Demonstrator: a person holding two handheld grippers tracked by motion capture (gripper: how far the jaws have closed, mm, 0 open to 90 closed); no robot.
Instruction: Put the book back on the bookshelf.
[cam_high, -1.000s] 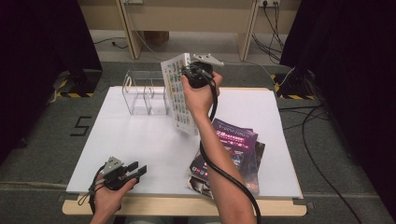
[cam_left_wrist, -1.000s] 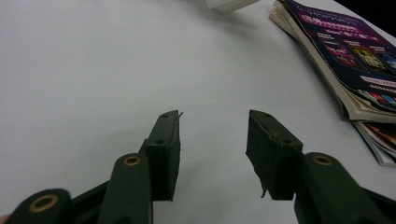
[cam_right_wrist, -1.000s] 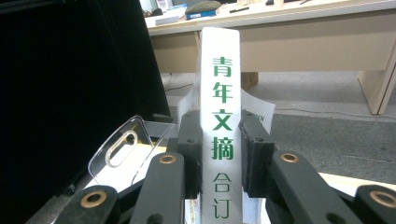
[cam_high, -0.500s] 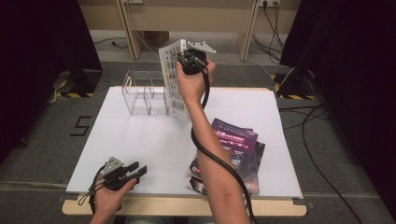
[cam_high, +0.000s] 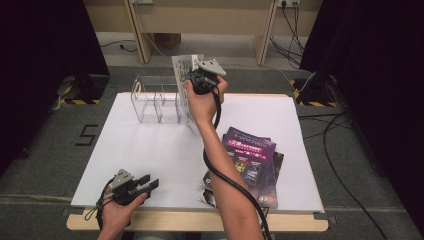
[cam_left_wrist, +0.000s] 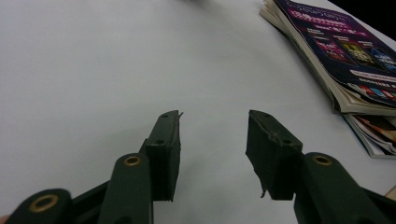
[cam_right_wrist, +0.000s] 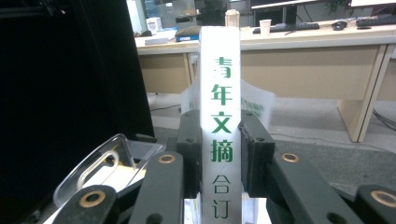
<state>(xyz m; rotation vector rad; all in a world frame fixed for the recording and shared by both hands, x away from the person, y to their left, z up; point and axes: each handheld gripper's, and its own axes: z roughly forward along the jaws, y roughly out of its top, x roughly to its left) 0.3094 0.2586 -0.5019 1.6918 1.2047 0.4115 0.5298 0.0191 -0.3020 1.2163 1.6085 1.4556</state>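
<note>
The right gripper is clamped on a thick white-spined magazine, holding it upright above the far edge of the white table. In the right gripper view the spine stands straight up between the two black jaws, which press on it from both sides; green Chinese characters run down it. The book hangs just beside the right end of a clear acrylic rack, whose curved see-through wall shows low at the left of that view. I cannot tell whether the book's lower edge touches the rack or the table.

The left gripper rests near the table's front edge, well apart from the rack. Its jaws stand parted with nothing between them, just bare white tabletop. A stack of purple-covered magazines lies at the near right of the table, its top cover dark and glossy.
</note>
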